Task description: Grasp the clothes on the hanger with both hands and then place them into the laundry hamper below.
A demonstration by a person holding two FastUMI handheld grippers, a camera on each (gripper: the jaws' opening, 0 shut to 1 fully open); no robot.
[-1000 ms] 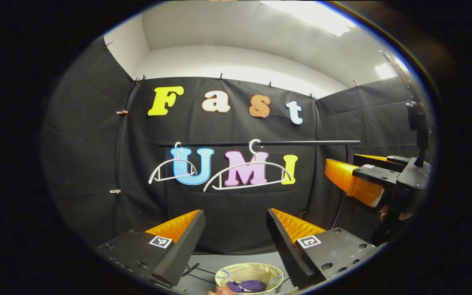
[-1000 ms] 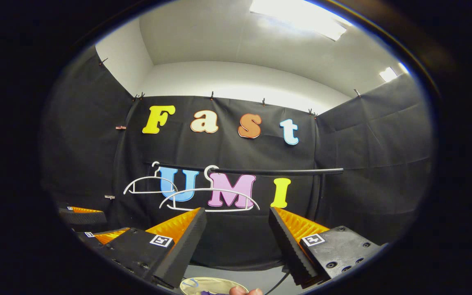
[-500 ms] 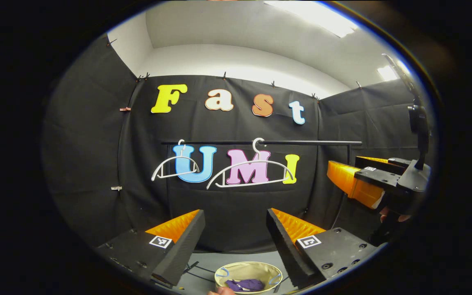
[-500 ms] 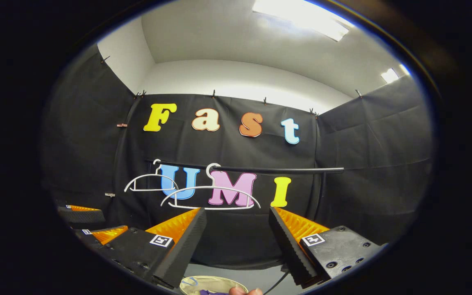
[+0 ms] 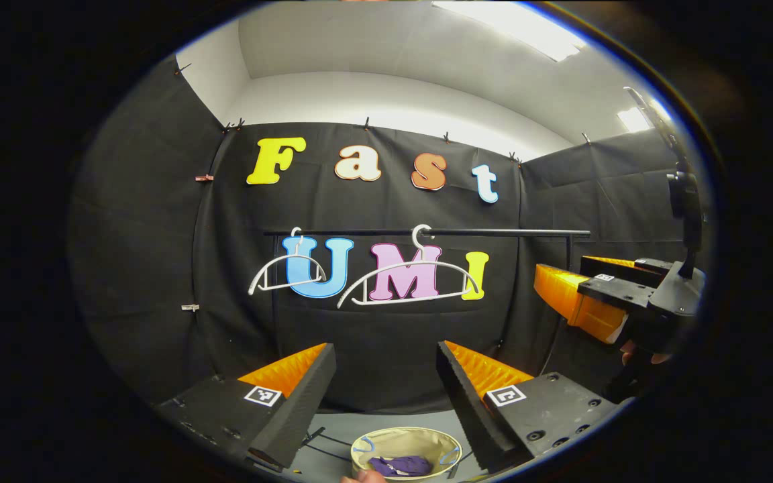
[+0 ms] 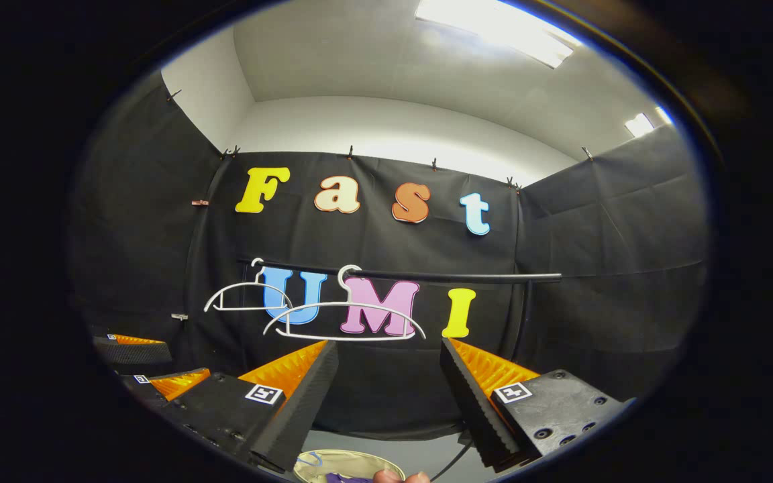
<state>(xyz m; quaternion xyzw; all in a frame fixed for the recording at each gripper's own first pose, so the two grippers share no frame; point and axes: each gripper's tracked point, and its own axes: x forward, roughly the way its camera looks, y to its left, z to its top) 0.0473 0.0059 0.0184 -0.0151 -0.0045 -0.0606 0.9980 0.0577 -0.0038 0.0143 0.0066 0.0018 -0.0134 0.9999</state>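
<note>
Two white hangers hang bare on a black rail (image 5: 507,233): a small one (image 5: 284,274) at the left and a larger one (image 5: 408,280) near the middle. They are also in the right gripper view, the small hanger (image 6: 247,297) beside the larger hanger (image 6: 343,319). Below stands a beige laundry hamper (image 5: 405,444) with a purple garment (image 5: 400,465) inside; its rim (image 6: 346,461) peeks up in the right gripper view. My left gripper (image 5: 385,359) is open and holds nothing. My right gripper (image 6: 388,355) is open too, and shows at the right (image 5: 578,295) in the left gripper view.
Black cloth walls close the booth on three sides. A black stand (image 5: 685,221) rises behind the right gripper. Cables (image 5: 323,443) lie on the grey floor beside the hamper. A fingertip (image 6: 396,477) shows at the bottom edge.
Both views have drifted slightly, the hangers and rail shifting a little in the frame. Both grippers stay open, and the garment stays in the hamper.
</note>
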